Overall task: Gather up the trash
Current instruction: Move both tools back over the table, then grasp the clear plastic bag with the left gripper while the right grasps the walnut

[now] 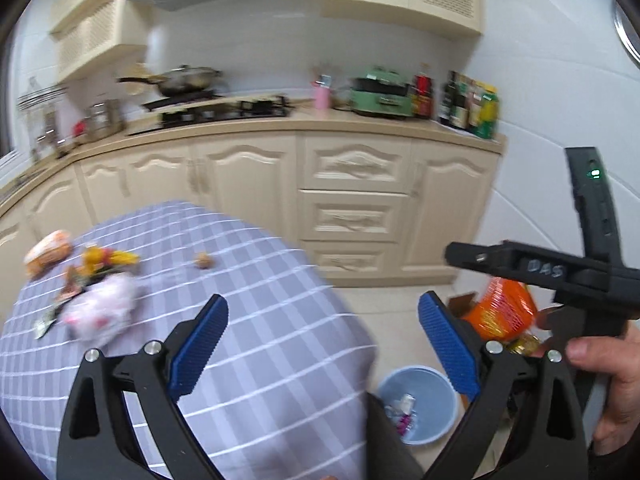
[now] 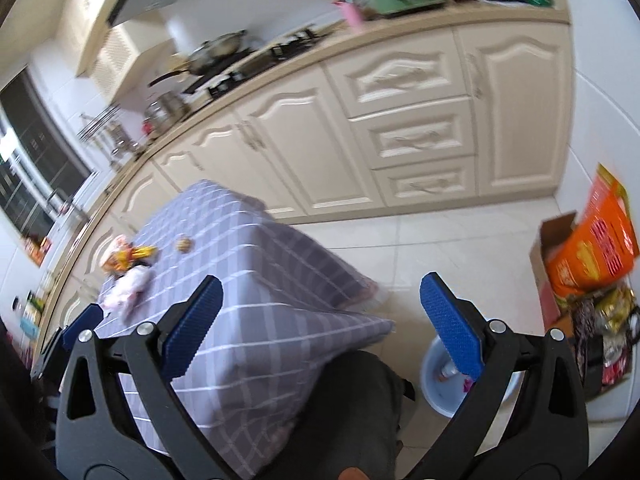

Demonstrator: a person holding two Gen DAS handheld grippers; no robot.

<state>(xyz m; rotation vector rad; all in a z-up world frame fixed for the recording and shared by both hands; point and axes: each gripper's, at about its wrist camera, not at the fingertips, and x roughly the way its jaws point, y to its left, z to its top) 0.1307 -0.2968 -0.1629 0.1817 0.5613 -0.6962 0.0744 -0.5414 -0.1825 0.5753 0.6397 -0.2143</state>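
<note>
Trash lies on the purple checked tablecloth (image 1: 256, 320): a white and pink crumpled wrapper (image 1: 102, 312), yellow-orange wrappers (image 1: 106, 260), an orange-white packet (image 1: 48, 254) and a small brown nut (image 1: 203, 261). They also show in the right wrist view: the white and pink wrapper (image 2: 128, 288), the yellow-orange wrappers (image 2: 128, 256) and the nut (image 2: 184, 245). A light blue bin (image 1: 418, 404) with some trash stands on the floor right of the table, also in the right wrist view (image 2: 436, 372). My left gripper (image 1: 323, 344) is open and empty above the table's near edge. My right gripper (image 2: 320, 328) is open and empty; its body shows in the left wrist view (image 1: 560, 272).
Cream kitchen cabinets (image 1: 352, 200) run along the far side, with a stove, pans and bottles on the counter. An orange bag (image 2: 592, 248) in a cardboard box and other packets (image 2: 608, 320) stand on the tiled floor at the right. A person's dark-clothed leg (image 2: 352, 408) is below the grippers.
</note>
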